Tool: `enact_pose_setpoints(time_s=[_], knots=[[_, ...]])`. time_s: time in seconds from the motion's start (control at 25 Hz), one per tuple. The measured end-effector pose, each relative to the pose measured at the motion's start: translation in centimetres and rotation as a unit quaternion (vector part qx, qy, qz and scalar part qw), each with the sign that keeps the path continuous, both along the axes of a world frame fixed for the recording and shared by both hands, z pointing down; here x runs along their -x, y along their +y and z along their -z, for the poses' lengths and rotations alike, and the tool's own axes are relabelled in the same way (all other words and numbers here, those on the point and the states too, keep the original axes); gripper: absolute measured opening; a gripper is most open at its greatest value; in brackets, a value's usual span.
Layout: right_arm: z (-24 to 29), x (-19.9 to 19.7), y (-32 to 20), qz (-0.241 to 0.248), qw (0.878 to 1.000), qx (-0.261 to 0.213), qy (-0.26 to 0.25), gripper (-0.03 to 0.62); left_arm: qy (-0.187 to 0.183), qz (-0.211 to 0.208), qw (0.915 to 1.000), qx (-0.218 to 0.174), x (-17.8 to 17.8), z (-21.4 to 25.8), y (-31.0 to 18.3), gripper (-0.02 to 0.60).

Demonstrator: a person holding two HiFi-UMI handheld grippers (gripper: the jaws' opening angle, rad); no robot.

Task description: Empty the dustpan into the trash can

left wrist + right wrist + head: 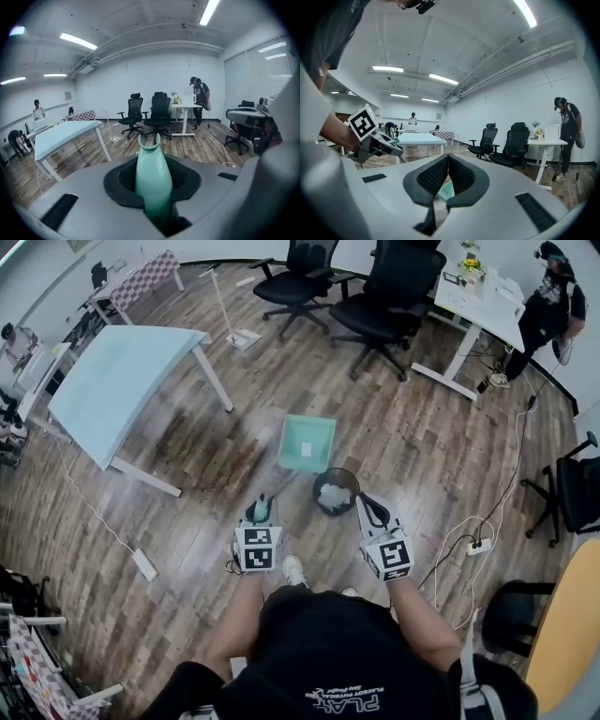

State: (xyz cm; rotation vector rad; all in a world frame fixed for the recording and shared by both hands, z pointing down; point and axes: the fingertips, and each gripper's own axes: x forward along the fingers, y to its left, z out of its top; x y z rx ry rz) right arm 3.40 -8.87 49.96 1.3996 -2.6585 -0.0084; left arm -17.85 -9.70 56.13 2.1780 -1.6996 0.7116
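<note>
1. The left gripper [262,514] is held low in front of the person. Its fingers [119,180] are part-way closed and clamp the teal handle [151,178] of the dustpan. The handle stands up between the black pads, with its notched end above them.
2. The right gripper [372,510] is beside it, on the person's right, and points out toward the trash can. Its fingers [431,178] are brought together so the pads meet at the tips, and they grip nothing. Only a sliver of teal shows through the narrow gap below the tips.
3. The pan of the dustpan [307,442] is a pale green tray. In the head view it sits just beyond the trash can [317,493], close to its far-left rim and not over the opening. I cannot tell whether it rests on the wooden floor [422,446] or hangs just above it.
4. The trash can is round and black and stands on the floor between the 2 grippers and the pan. White crumpled waste [335,495] lies inside it.
5. A light-blue table [122,381] stands to the left, well apart from the can. There are 2 black office chairs [384,287] farther back.
</note>
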Motion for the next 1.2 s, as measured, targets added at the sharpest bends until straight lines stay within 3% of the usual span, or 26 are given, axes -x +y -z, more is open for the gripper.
enact_pose_setpoints(time_s=[0.28,0.68,0.96,1.2], knots=[[0.4,4.2,-2.6,-0.007,1.0,-0.003,0.005,0.023,-0.005,-0.001,0.9999,0.014,4.5,-0.4,-3.0,0.098],[-0.2,8.9,-6.0,-0.031,0.999,-0.004,0.013,0.023,-0.026,-0.037,0.9968,0.066,10.0,-5.7,-6.6,0.1],[-1.4,8.7,-8.7,-0.064,0.998,0.008,0.019,0.023,-0.029,-0.044,0.9931,0.105,11.3,-9.3,-8.6,0.098],[-3.9,6.6,-10.9,-0.069,0.996,0.045,0.015,0.023,-0.035,-0.039,0.9892,0.137,9.9,-12.1,-11.1,0.1]])
